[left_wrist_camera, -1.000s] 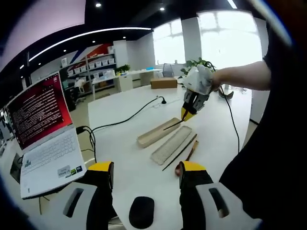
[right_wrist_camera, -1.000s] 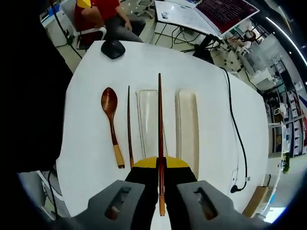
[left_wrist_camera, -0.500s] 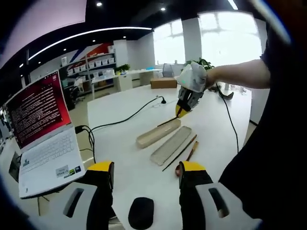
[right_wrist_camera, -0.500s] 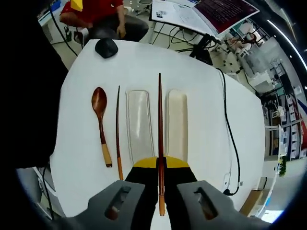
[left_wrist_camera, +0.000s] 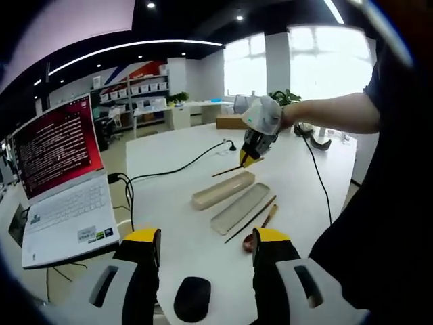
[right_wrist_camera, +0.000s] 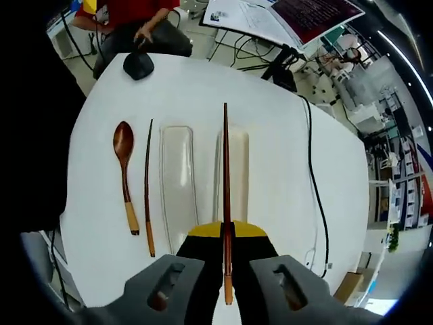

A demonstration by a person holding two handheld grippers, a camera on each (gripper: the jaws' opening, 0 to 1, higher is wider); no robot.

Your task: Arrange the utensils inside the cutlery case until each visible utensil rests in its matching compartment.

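Note:
My right gripper (right_wrist_camera: 225,233) is shut on a dark red-brown chopstick (right_wrist_camera: 225,162), which points straight ahead and hangs over the right one of two pale case trays (right_wrist_camera: 239,177). The other tray (right_wrist_camera: 177,184) lies just left of it. A second chopstick (right_wrist_camera: 147,186) and a wooden spoon (right_wrist_camera: 124,169) lie on the white table, left of the trays. In the left gripper view the right gripper (left_wrist_camera: 252,150) holds the chopstick (left_wrist_camera: 229,170) above the far tray (left_wrist_camera: 223,189). My left gripper (left_wrist_camera: 205,238) is open, low over the near table edge.
A black mouse (left_wrist_camera: 192,298) lies below my left jaws, with an open laptop (left_wrist_camera: 61,183) to its left. A black cable (right_wrist_camera: 310,156) runs along the table right of the trays. A seated person in red (right_wrist_camera: 128,20) is past the table's far end.
My right gripper has carried the chopstick sideways, from over the gap between the trays to over the right tray. The left gripper has barely moved.

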